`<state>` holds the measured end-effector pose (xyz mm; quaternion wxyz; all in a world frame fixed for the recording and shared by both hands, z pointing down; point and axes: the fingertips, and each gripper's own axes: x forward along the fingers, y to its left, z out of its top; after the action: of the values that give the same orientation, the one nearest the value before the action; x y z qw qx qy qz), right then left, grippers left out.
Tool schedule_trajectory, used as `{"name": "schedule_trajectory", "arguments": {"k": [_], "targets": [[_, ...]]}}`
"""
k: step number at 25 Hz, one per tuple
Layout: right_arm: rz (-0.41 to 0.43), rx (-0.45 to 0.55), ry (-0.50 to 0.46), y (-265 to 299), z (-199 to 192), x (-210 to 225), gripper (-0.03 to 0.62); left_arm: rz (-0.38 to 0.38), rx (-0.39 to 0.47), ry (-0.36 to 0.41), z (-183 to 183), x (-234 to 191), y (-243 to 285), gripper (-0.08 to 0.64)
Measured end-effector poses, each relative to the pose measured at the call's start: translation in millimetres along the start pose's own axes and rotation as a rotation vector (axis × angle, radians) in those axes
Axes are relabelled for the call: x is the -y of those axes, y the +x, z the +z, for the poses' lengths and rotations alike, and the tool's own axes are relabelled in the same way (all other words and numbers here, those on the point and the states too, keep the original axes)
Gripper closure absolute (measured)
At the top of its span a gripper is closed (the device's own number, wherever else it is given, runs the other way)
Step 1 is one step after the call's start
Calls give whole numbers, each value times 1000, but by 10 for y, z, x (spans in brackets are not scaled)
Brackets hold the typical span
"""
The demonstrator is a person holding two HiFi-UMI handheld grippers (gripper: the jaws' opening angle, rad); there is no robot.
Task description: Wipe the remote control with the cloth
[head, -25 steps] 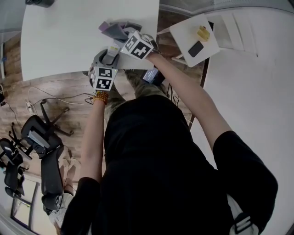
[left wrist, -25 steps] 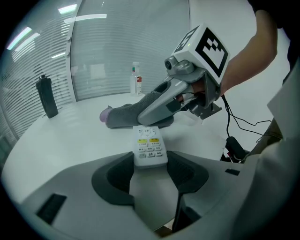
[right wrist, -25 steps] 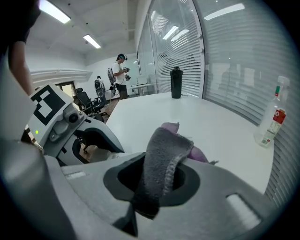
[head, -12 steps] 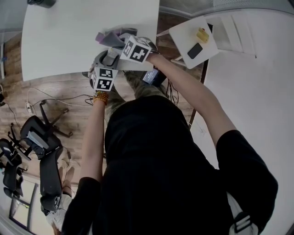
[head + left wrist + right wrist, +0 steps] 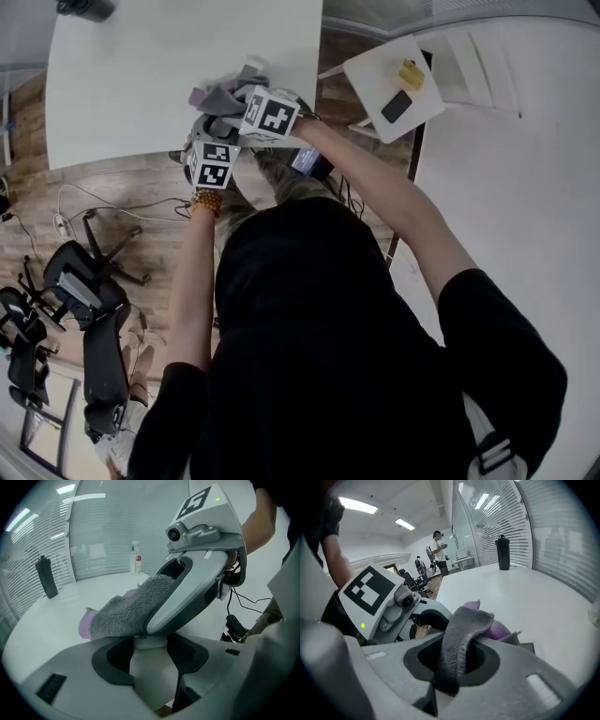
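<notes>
1. A white table [image 5: 141, 66] fills the top of the head view, with wooden floor below its near edge.
2. A person in a black top [image 5: 319, 328] reaches both arms to that near edge.
3. Black office chairs [image 5: 89, 309] stand on the floor at the left.
4. A small white side table [image 5: 375, 66] sits to the right and carries a dark flat thing [image 5: 398, 100] and a yellow thing [image 5: 413, 67].
5. The left gripper [image 5: 151, 654] has its jaws wide apart and closed on the remote control [image 5: 149, 677], a pale grey body that runs lengthwise between the dark pads at the table's near edge.
6. The right gripper [image 5: 457, 660] crosses over the left one, with its jaws clamped on the cloth [image 5: 464, 625].
7. The cloth, grey with a purple side, lies on the far end of the remote control and hides it in the head view.
8. A black bottle [image 5: 47, 577] stands far back on the table.
9. A small clear bottle [image 5: 136, 559] stands well apart from it.
</notes>
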<state>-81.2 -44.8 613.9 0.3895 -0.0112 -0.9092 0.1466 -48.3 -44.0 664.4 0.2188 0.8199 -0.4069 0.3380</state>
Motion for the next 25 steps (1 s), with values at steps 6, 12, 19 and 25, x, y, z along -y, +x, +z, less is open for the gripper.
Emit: {"name": "schedule_trajectory", "arguments": {"k": [6, 12, 19, 25], "targets": [[84, 25, 67, -9, -26, -48, 522, 5, -4, -4, -27, 8, 11, 341], [187, 54, 140, -13, -1, -121, 522, 8, 2, -1, -11, -1, -5, 341], [473, 289, 360, -432, 299, -283, 522, -1, -3, -1, 3, 12, -11, 341], [289, 410, 317, -891, 444, 226, 522, -2, 0, 3, 9, 1, -13, 341]]}}
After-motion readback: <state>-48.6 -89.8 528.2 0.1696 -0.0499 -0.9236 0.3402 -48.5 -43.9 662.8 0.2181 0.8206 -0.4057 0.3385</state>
